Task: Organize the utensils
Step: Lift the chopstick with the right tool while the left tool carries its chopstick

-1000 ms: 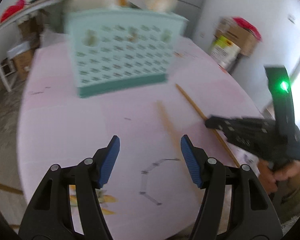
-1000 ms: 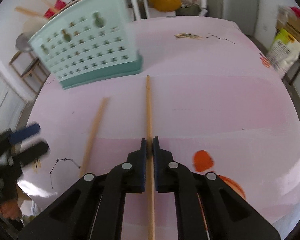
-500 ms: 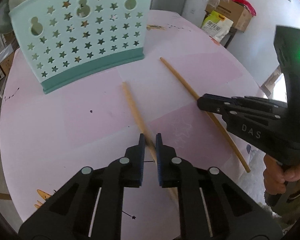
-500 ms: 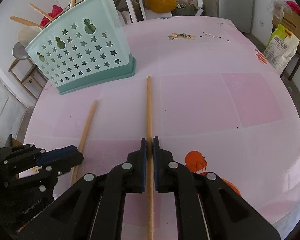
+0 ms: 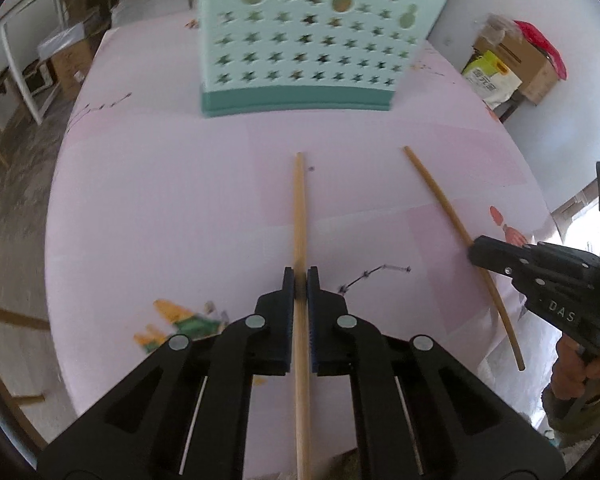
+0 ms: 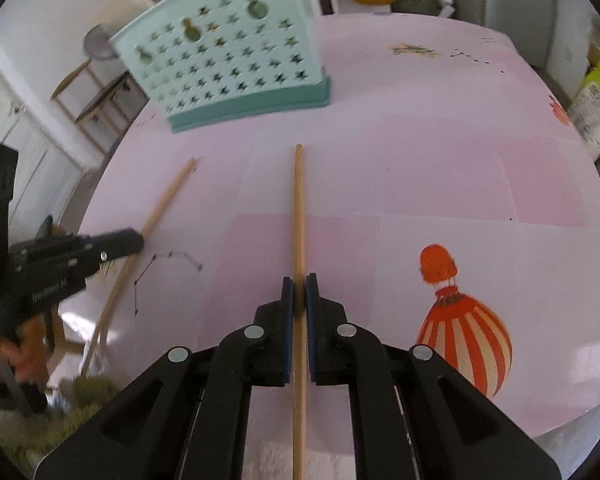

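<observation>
Pink table [image 5: 160, 200] w/ balloon print [image 6: 464, 332]; boxes [image 5: 516, 60] by the wall at right. Teal rack [image 5: 312, 40] at the far side, contents unclear. L tongs [image 5: 300, 280] clamp one chopstick [image 5: 299, 208], R tongs [image 6: 299, 284] clamp the other stick [image 6: 299, 208].

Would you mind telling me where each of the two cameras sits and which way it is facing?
Left wrist view: sits on the left tool, looking down along its fingers over the pink table to the teal utensil holder; it grips one chopstick; the right tool and a hand show.
Right wrist view: sits on the right tool, facing likewise, gripping the other chopstick; the left tool and hand show.
Shared: holder, table, both chopsticks, both tools.
</observation>
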`<state>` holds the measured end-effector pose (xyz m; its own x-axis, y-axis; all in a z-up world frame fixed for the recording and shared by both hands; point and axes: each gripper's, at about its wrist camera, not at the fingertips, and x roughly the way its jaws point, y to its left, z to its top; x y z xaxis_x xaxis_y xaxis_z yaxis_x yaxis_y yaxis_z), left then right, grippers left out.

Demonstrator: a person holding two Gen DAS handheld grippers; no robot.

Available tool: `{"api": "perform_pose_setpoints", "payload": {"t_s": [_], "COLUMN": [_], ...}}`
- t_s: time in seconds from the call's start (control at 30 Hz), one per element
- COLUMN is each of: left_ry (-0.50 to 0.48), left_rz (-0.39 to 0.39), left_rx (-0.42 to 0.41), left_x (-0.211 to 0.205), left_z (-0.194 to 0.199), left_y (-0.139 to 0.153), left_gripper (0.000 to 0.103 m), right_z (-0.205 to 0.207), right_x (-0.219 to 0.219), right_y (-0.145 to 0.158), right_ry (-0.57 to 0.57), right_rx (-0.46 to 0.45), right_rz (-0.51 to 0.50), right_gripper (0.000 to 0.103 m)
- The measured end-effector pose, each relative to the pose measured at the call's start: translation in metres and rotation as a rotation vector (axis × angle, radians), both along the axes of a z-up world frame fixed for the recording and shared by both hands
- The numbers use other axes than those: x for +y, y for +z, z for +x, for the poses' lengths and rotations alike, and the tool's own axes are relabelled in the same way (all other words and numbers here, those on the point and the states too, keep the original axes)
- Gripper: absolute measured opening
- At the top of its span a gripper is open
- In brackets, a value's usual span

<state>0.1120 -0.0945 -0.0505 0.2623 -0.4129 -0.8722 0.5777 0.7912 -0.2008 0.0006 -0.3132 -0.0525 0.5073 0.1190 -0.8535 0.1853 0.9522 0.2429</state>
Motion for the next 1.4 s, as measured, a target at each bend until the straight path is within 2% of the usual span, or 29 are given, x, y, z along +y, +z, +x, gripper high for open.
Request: {"api": "perform_pose_setpoints", "payload": {"t_s": [0.07, 0.1, 0.13, 0.17, 0.3, 0.37, 0.43, 0.47, 0.6, 0.7, 0.9, 1.23, 1.4], "left_ry": [-0.001, -0.004, -0.006, -0.013, -0.045, -0.05, -0.044, -0.046, -0.057, -0.057, -0.065, -0.06, -0.063], "left_rz": [0.007, 0.013, 0.02, 0.03, 0.073, 0.101, 0.121, 0.134, 0.139, 0.163, 0.187, 0.217, 0.238], "left_rx": [-0.004, -0.016, -0.024, -0.038, -0.109, -0.155, -0.175, -0.184, -0.159, -0.172, -0.196, -0.237, -0.256], "left_x": [0.002, 0.001, 0.0, -0.004, -0.022, -0.03, -0.034, -0.034, -0.026, -0.024, -0.039, -0.05, -0.054], "left_z": [0.001, 0.003, 0.003, 0.006, 0.01, 0.013, 0.013, 0.012, 0.003, -0.003, 0.003, 0.004, 0.001], "left_y": [0.0, 0.0, 0.001, 0.001, 0.003, 0.002, 0.002, 0.003, 0.006, 0.006, 0.004, 0.005, 0.005], "left_gripper": [0.006, 0.008, 0.009, 0.013, 0.015, 0.015, 0.01, 0.006, 0.005, 0.005, 0.006, 0.005, 0.005], "right_z": [0.002, 0.003, 0.008, 0.013, 0.034, 0.039, 0.041, 0.04, 0.027, 0.02, 0.032, 0.038, 0.038], "right_x": [0.003, 0.003, 0.003, 0.004, 0.005, 0.008, 0.01, 0.011, 0.009, 0.002, -0.003, 0.004, 0.01], "right_y": [0.002, 0.002, 0.003, 0.004, -0.001, -0.002, -0.003, -0.003, -0.002, -0.002, -0.004, -0.002, -0.001], "right_ry": [0.015, 0.015, 0.015, 0.017, -0.016, -0.025, -0.024, -0.024, -0.022, -0.035, -0.047, -0.025, -0.01], "right_rx": [-0.011, -0.014, -0.021, -0.03, -0.054, -0.059, -0.054, -0.049, -0.026, -0.018, -0.037, -0.03, -0.031], "right_rz": [-0.016, -0.023, -0.031, -0.034, -0.06, -0.079, -0.087, -0.089, -0.091, -0.057, -0.034, -0.052, -0.077], "right_gripper": [0.014, 0.023, 0.026, 0.027, 0.027, 0.02, 0.008, 0.007, 0.007, 0.007, 0.008, 0.007, 0.01]}}
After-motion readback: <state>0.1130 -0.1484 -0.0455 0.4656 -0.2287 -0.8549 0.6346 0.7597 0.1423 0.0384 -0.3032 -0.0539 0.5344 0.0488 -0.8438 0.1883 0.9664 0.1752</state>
